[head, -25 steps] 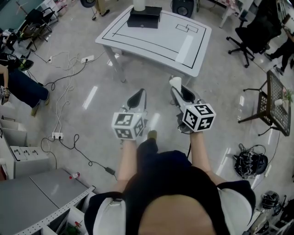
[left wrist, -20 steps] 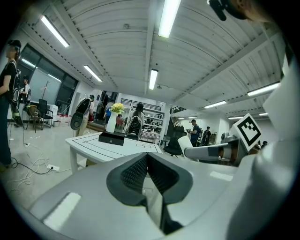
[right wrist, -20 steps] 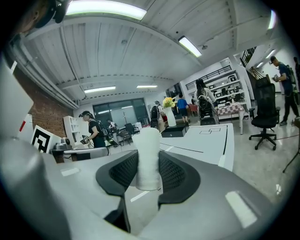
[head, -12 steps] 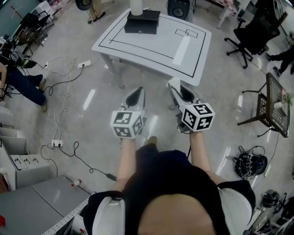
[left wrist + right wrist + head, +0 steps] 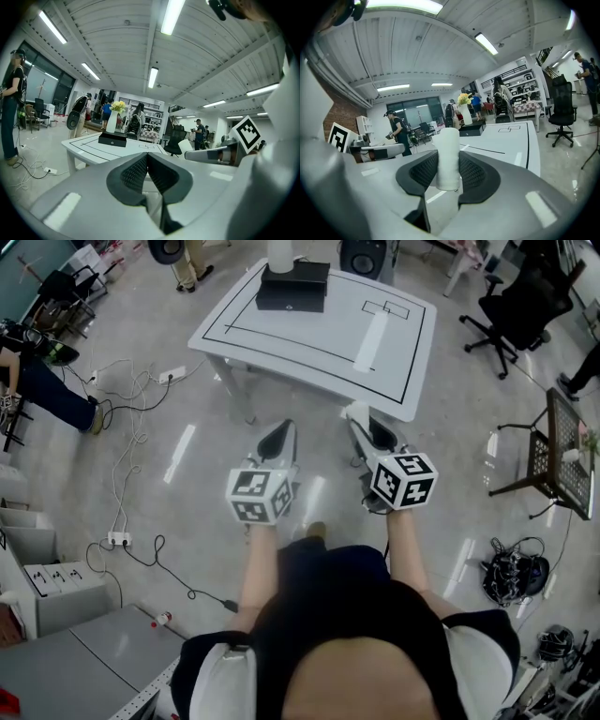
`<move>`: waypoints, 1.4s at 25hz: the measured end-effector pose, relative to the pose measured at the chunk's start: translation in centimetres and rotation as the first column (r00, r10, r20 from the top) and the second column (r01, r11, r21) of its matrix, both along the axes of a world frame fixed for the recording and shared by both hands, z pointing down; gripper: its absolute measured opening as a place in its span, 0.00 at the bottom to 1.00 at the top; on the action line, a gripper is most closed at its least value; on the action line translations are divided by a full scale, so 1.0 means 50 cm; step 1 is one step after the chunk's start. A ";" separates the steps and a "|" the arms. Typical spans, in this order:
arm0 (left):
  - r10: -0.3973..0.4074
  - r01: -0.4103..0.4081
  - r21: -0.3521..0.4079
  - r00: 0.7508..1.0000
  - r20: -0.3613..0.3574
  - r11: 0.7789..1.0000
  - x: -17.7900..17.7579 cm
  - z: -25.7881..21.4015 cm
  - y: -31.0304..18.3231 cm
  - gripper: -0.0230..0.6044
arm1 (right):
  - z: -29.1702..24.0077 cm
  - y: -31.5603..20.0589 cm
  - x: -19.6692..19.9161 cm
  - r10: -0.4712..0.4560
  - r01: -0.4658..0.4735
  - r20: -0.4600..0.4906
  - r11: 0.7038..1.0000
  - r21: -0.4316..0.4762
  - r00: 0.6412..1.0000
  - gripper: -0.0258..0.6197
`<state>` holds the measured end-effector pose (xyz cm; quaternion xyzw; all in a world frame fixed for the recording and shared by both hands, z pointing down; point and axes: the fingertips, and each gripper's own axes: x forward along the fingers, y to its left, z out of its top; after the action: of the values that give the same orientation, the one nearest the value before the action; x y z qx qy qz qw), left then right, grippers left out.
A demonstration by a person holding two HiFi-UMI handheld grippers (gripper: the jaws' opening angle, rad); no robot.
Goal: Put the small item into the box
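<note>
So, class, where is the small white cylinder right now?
The small white cylinder stands upright, clamped in the right gripper's jaws, right of centre in the head view, short of the white table's near edge.

Head camera: on the person's head, facing steeply down; the left gripper [image 5: 278,439] and right gripper [image 5: 368,430] sit close below, the white table [image 5: 309,334] farther ahead.
Left gripper camera: right behind its own jaws, facing roughly level toward the table.
Right gripper camera: the same, behind its own jaws.
Shared: all three see the table and its black box [image 5: 292,289]; each gripper camera catches the other gripper at its edge.
</note>
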<state>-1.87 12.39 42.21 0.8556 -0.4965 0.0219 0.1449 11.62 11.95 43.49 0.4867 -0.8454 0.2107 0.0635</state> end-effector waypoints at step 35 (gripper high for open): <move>0.004 -0.004 -0.039 1.000 -0.009 0.999 -0.027 0.037 -0.029 0.05 | 0.019 -0.028 -0.033 -0.004 0.004 0.001 1.000 -0.025 1.000 0.25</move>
<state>-3.23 10.95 44.05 0.8537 -0.4935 0.0280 0.1638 9.96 10.53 44.43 0.4842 -0.8436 0.2214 0.0696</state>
